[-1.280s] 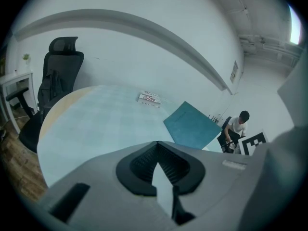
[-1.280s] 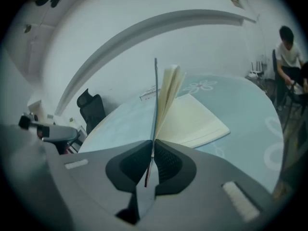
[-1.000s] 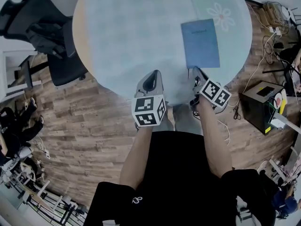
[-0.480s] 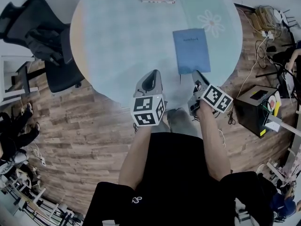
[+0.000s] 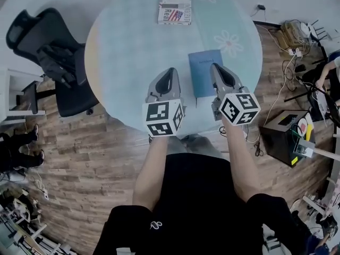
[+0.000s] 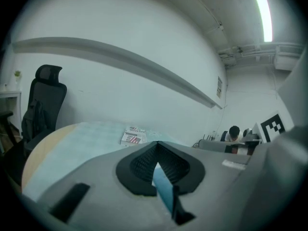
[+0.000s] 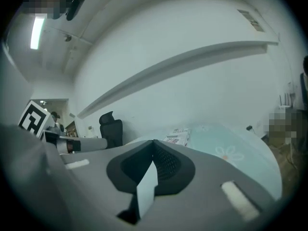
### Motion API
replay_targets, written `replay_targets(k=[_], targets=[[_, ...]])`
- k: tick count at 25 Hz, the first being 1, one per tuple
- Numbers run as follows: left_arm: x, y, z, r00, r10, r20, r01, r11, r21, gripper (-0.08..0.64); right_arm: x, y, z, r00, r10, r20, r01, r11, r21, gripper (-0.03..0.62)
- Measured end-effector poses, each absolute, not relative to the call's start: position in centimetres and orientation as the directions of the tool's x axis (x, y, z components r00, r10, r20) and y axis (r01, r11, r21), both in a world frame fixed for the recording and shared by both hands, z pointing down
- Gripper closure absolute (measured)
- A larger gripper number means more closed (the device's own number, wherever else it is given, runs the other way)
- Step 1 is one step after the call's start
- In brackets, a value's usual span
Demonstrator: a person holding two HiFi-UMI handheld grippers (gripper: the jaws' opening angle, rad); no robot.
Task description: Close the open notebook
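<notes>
A blue notebook [image 5: 203, 70] lies closed and flat on the round pale-blue table [image 5: 133, 41], near its front right. My left gripper [image 5: 169, 71] hovers above the table just left of the notebook, its jaws meeting at the tips with nothing between them. Over the notebook's right edge hangs my right gripper [image 5: 217, 66], also shut and empty. Both point roughly level toward the far wall. In the left gripper view the jaws [image 6: 155, 143] close to a point, and the right gripper view shows its jaws [image 7: 153, 142] the same way.
A book with a flag cover [image 5: 175, 7] lies at the table's far edge, also seen as the book [image 6: 133, 135] and the book [image 7: 177, 136]. A black office chair [image 5: 50, 52] stands left of the table. A black box [image 5: 284, 129] and cables sit on the floor at right.
Both grippers have risen and come forward over the table's front edge. The right gripper rolled so its marker cube faces up. The notebook stayed closed and in place.
</notes>
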State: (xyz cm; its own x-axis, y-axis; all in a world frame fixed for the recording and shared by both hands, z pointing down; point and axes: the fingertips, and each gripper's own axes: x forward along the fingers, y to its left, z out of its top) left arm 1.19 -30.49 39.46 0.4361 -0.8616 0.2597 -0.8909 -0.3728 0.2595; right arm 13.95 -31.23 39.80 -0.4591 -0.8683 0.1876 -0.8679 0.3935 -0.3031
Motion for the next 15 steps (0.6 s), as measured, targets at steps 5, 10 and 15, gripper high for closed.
replay_targets(k=[5, 10, 15], targets=[[0.7, -33.8, 33.8, 0.382, -0.914, 0.138, -0.913, -0.35, 0.212, 0.572, 12.9, -34.3, 33.6, -0.479, -0.874, 0.079, -0.872, 0.463, -0.159, 0.581], [-1.6, -34.8, 29.4, 0.24, -0.97, 0.041, -0.964, -0.233, 0.128, 0.572, 12.4, -34.6, 29.7, -0.473, -0.881, 0.03, -0.881, 0.471, -0.046, 0.581], [-1.3, -33.8, 28.0, 0.241, -0.971, -0.002, -0.965, -0.24, 0.104, 0.572, 13.1, -34.0, 29.0, -0.448, -0.894, 0.019, -0.894, 0.448, 0.001, 0.581]])
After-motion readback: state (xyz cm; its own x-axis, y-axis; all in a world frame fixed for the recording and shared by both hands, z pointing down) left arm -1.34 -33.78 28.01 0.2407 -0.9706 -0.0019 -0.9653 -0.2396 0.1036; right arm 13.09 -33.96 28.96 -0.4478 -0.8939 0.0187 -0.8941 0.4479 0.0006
